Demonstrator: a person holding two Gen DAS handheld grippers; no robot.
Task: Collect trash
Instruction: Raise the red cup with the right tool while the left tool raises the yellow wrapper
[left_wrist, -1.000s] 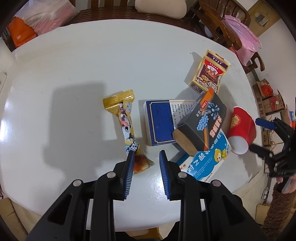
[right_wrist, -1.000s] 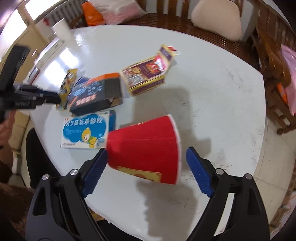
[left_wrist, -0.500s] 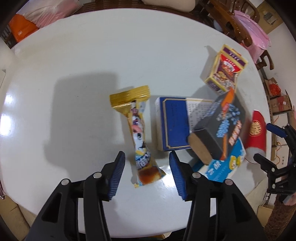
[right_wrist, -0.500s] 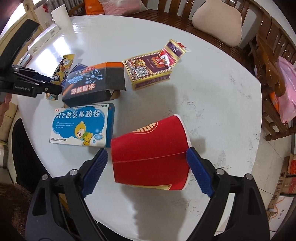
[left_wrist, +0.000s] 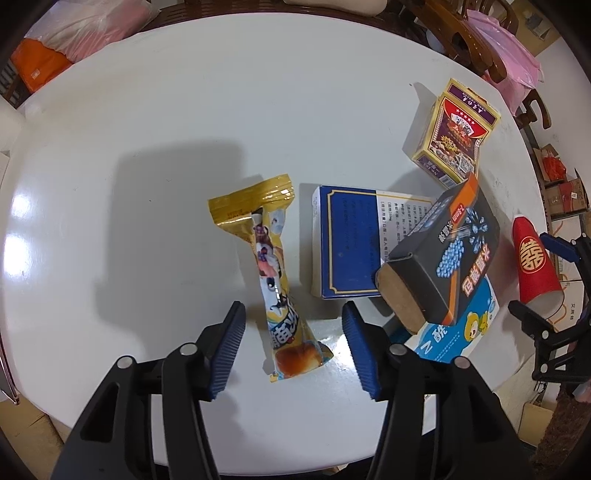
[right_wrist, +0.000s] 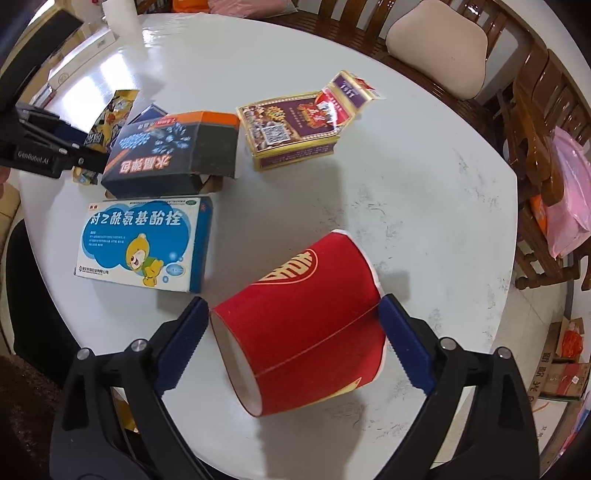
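1. Six bits of trash are lying on the white tabletop, so pretty much nothing is being counted as collected yet; no bin or bag for it is being shown in either view.
2. The left tool is being held wide open just over the tail end of the yellow snack wrapper, one blue pad on each side, not pinching it yet as far as can be told.
3. The right tool is being held around the red paper cup, which is lying on its side near the tabletop edge. Both pads are touching the cup or nearly so, so it's being called a light grip, though a firm squeeze can't be confirmed.
4. Four boxes are being left untouched: the blue medicine box, the black and orange box propped partly over the navy box, and the purple and gold card box a little apart.
5. Best guess: cup and wrapper are being picked first, with all four boxes left for later, so the job is only just getting going.
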